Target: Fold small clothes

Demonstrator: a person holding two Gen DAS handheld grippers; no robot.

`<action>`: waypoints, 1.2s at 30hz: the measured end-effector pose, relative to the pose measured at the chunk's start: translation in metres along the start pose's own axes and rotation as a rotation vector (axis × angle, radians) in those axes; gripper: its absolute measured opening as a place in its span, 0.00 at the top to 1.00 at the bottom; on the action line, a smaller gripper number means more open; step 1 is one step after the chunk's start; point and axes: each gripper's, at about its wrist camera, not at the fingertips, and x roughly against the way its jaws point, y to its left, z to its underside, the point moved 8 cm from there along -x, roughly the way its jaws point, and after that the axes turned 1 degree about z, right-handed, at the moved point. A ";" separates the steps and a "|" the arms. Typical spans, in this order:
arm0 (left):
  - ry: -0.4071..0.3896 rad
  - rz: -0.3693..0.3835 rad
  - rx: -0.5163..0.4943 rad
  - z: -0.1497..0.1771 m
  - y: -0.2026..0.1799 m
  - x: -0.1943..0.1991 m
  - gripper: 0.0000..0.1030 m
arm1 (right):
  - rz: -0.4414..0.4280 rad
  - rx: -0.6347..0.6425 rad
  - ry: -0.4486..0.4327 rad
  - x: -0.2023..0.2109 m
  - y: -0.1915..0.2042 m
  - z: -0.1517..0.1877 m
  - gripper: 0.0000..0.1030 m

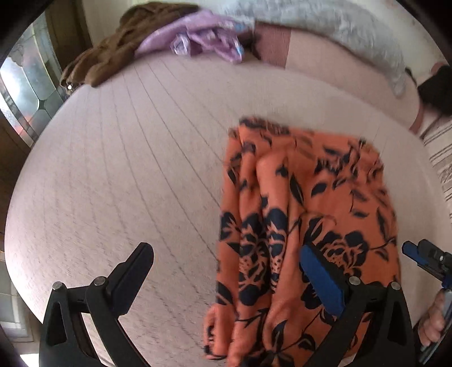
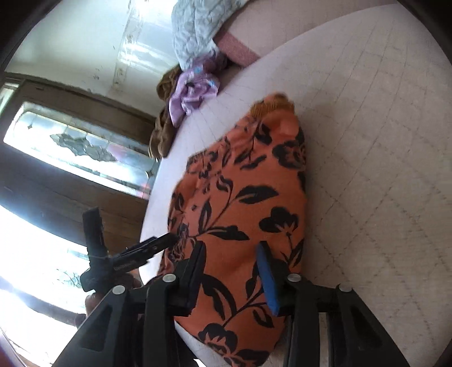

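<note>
Orange floral garment (image 1: 308, 203) on pale bedspread (image 1: 127, 169), both tools apart

A home bedroom: a quilted bed (image 1: 127, 158), heaped clothes (image 1: 197, 36), a leaded-glass window (image 2: 79, 146).

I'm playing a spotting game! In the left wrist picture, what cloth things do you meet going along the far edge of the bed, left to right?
Brown garment → crumpled purple cloth → grey quilted blanket → something dark, too blurred to name.
</note>
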 end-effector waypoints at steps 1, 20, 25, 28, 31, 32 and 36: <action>-0.003 0.015 0.012 -0.001 0.004 0.004 0.00 | 0.016 0.001 -0.025 0.007 -0.002 -0.003 0.38; -0.024 -0.044 -0.016 0.017 -0.024 0.001 0.00 | 0.044 -0.177 0.030 -0.007 -0.043 -0.009 0.29; -0.037 -0.069 -0.061 0.013 -0.027 -0.002 0.00 | 0.047 -0.168 0.043 -0.015 -0.043 -0.004 0.29; -0.038 -0.074 -0.058 0.010 -0.028 -0.009 0.00 | 0.033 -0.171 0.041 -0.018 -0.042 -0.004 0.29; -0.042 -0.074 -0.054 0.005 -0.028 -0.016 0.00 | 0.015 -0.173 0.044 -0.019 -0.043 -0.005 0.29; -0.041 -0.073 -0.054 0.004 -0.028 -0.018 0.00 | 0.009 -0.170 0.045 -0.020 -0.042 -0.005 0.29; -0.043 -0.074 -0.060 0.001 -0.029 -0.025 0.00 | -0.005 -0.150 0.058 -0.028 -0.036 -0.006 0.29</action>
